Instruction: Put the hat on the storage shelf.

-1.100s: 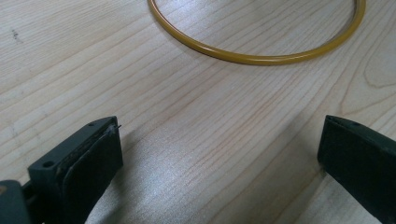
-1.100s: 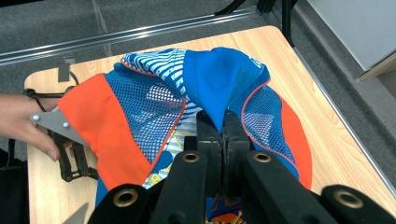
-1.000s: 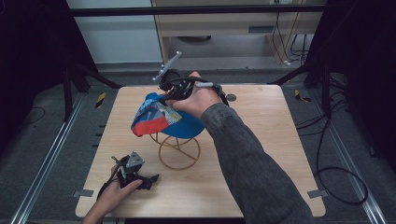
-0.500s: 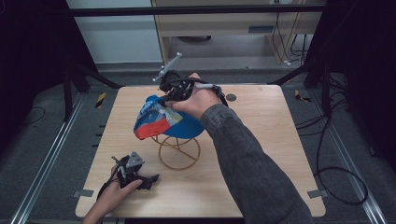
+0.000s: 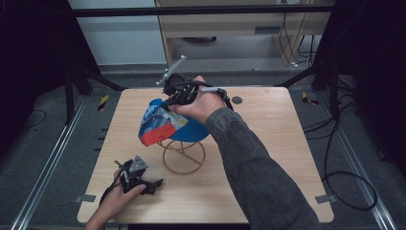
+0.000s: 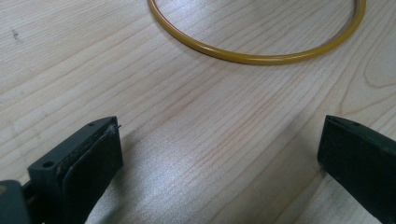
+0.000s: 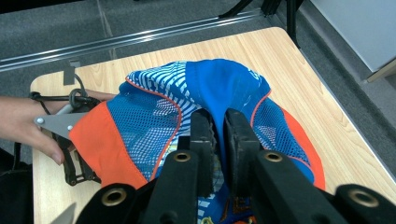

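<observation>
Cap (image 5: pixel 174 125) sits draped on top of the yellow wire stand (image 5: pixel 184 154), mid-table (image 5: pixel 268 158), slightly left of centre in the high view. Blue crown, white-striped mesh side panels, orange piping along the seams, orange brim. Some printed graphic low on the panel nearest the right gripper's camera, too cut off to read.

Orientation: the long axis runs diagonally in the high view, with the brim at the lower-left end, drooping down toward the person's left side, and the back of the crown up-right under the right hand (image 5: pixel 201 103). In the right gripper view the brim's orange edge hangs toward the left gripper.

Right gripper (image 7: pixel 217 135): jaws have just been easing apart a little, but a fold of blue crown fabric is between them and the pads look to be pinching it still, though the contact is hard to confirm from this angle.

Left gripper (image 5: pixel 139 179): resting on the table near the front-left corner, jaws wide apart, nothing between them. Its own view looks at bare wood and the stand's base ring (image 6: pixel 261 56).
</observation>
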The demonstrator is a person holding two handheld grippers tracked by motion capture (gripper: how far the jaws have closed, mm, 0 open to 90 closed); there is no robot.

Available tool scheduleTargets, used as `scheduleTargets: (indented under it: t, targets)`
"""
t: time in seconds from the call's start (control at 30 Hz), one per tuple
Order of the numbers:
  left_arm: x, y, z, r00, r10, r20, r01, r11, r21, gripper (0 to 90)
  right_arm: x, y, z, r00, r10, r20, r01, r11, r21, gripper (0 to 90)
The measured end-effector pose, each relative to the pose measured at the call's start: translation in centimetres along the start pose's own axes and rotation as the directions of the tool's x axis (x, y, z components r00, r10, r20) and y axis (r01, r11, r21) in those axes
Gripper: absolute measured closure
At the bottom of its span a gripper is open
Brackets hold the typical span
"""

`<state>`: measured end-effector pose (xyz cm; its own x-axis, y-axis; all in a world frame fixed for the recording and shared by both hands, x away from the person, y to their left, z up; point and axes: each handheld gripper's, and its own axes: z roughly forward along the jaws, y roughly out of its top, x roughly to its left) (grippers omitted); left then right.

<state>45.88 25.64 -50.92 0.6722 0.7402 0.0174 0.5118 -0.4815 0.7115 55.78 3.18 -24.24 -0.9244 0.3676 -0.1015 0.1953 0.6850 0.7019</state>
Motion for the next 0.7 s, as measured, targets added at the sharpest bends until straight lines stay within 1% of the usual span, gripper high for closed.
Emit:
scheduleTargets:
  t: [0.3,0.43,0.5,0.53,0.57,0.6,0.63,0.7]
  targets:
    - [-0.01,0.00,0.01,1.0000,-0.002,0.000,0.002,1.0000,-0.001,0.0,0.08,-0.19,-0.06,1.0000,0.007,-0.003,-0.007,1.000,-0.004,78.2]
    - [0.00,0.00,0.00,1.0000,0.000,-0.001,0.000,1.0000,0.000,0.0,0.07,-0.30,-0.08,0.9999,0.016,-0.003,-0.016,1.000,-0.010,73.8]
    - [0.00,0.00,-0.01,1.0000,0.001,-0.001,-0.001,1.0000,0.001,0.0,0.15,-0.39,-0.05,0.9998,0.020,-0.002,-0.021,1.000,-0.017,69.8]
    - [0.00,0.00,-0.01,1.0000,0.001,-0.001,-0.001,1.0000,0.001,0.0,0.15,-0.39,-0.05,0.9998,0.020,-0.002,-0.021,1.000,-0.017,69.8]
    - [0.01,0.00,-0.01,1.0000,0.001,-0.001,-0.001,1.0000,0.001,0.0,0.20,-0.43,-0.03,0.9997,0.023,-0.001,-0.023,1.000,-0.016,66.6]
    - [0.00,0.00,-0.01,1.0000,0.001,0.000,-0.001,1.0000,0.001,0.0,0.20,-0.43,-0.03,0.9997,0.023,-0.001,-0.023,1.000,-0.016,66.6]
    - [0.01,0.00,-0.01,1.0000,0.001,0.000,-0.001,1.0000,0.001,0.0,0.22,-0.48,-0.01,0.9996,0.029,0.002,-0.029,0.999,-0.014,63.6]
    - [0.00,0.00,-0.01,1.0000,0.001,0.000,-0.001,1.0000,0.001,0.0,0.21,-0.51,-0.01,0.9994,0.034,0.003,-0.034,0.999,-0.013,62.3]
